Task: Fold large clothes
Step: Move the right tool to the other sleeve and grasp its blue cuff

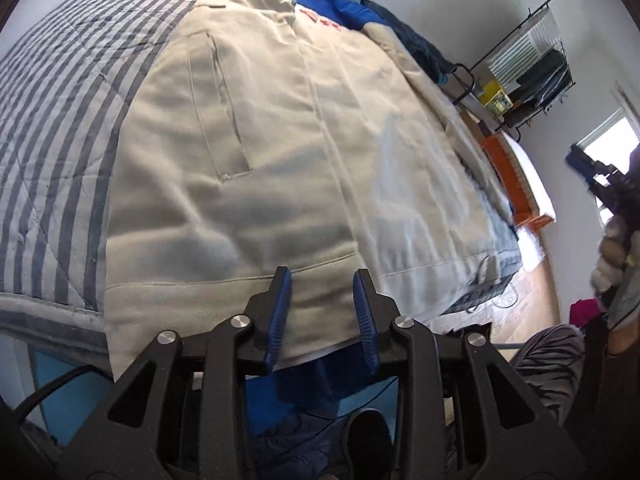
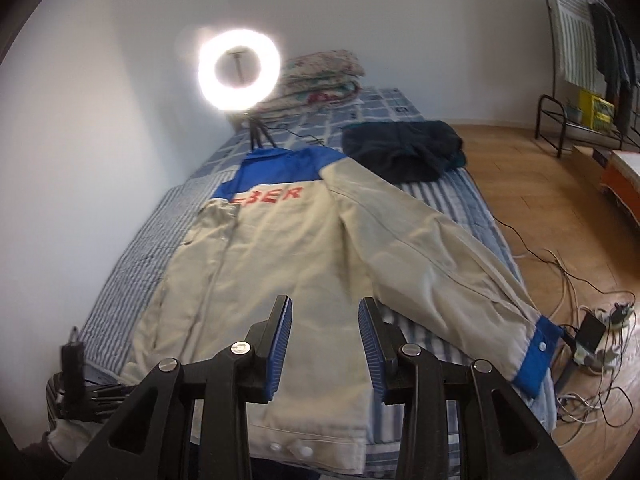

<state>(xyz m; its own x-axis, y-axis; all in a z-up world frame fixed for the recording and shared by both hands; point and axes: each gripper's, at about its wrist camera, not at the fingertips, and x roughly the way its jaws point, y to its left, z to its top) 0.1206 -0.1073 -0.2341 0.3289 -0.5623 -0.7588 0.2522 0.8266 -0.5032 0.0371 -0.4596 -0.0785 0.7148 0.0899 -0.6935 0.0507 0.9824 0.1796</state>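
While the beige jacket [image 2: 280, 256] lies spread back-up on the bed [image 2: 132, 264], its blue yoke and red lettering toward the far end, both claws hang above its near hem. The right claw [image 2: 324, 312] stands partly open with nothing between its blue pads; the hem and its white snap buttons lie just below and ahead of it, not touched. One sleeve [image 2: 440, 264] runs out to the right across the striped cover, its blue cuff [image 2: 538, 354] reaching the bed's edge, well to the right of that claw. On the other side the jacket's front panel is folded in over the body.

From the left wrist view, the left claw [image 1: 322, 292] is also partly open and grips nothing (cloth shows in the gap, but the pads stand clear of it). The jacket's hem band lies directly beyond its fingertips, and a welt pocket [image 1: 220, 108] sits farther up and to the left. A dark garment [image 2: 404, 150] lies apart beyond the jacket's shoulder, near a lit ring lamp [image 2: 239, 70].
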